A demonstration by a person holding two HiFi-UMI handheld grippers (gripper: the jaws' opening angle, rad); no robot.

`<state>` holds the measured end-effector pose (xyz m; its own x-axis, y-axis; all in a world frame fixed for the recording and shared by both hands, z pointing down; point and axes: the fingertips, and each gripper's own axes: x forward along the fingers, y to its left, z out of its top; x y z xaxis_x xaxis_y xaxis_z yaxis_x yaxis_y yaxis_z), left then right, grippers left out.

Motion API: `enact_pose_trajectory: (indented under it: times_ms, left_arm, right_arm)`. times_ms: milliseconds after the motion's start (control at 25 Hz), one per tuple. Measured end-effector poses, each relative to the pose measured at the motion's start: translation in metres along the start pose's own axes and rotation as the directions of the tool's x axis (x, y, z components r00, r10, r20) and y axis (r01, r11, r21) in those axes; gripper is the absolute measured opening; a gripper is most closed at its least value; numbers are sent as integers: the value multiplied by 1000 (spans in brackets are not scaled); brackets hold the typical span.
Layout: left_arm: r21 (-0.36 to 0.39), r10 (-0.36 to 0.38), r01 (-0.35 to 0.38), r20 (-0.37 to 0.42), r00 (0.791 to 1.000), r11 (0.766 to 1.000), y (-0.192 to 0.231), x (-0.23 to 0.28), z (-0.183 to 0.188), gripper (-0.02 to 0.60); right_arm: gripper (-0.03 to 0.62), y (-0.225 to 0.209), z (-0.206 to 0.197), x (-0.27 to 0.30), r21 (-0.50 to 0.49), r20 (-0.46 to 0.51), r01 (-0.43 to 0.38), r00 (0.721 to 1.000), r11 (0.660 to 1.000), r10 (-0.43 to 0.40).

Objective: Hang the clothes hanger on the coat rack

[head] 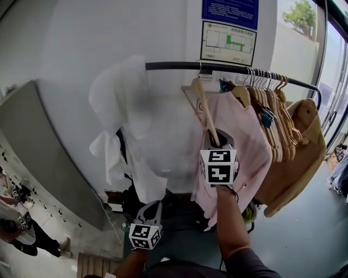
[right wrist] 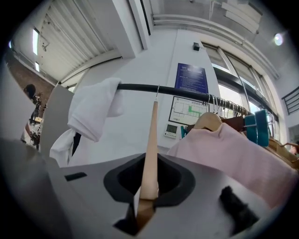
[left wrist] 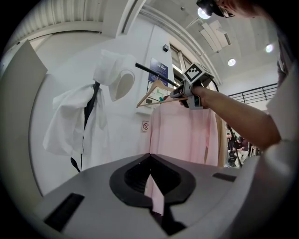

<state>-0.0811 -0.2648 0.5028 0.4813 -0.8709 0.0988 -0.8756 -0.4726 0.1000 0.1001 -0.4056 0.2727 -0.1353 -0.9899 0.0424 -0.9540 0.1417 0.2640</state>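
Close in, the right gripper (right wrist: 148,186) clamps narrow jaws on the wooden hanger (right wrist: 152,140). It runs up and ahead, its hook (right wrist: 157,92) at the black rail (right wrist: 135,87); whether it is seated is unclear. Lower down, the left gripper (left wrist: 152,182) seems to pinch the pink shirt (left wrist: 187,135).

To your left a white garment (head: 111,98) hangs beside a pink shirt (head: 247,144). Right of that you have a packed row of wooden hangers (head: 277,130) and a tan garment (head: 304,146). On the wall (head: 81,43) above, a blue notice (head: 230,11) sits over a floor plan (head: 228,43). A grey panel (head: 38,146) stands at your far left.
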Motion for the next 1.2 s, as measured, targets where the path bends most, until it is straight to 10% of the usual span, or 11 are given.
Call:
enact_pose_trajectory:
  times_ms: [640, 1200]
  left_arm:
    - [11, -12, 12, 10, 1000, 1000, -8, -3, 7, 9]
    - [110, 4, -10, 54, 999, 994, -17, 1, 18, 9]
  right_arm:
    - [186, -7, 21, -84, -29, 257, 53, 966, 998, -44]
    - [77, 42, -167, -145, 56, 25, 1, 1000, 998, -2]
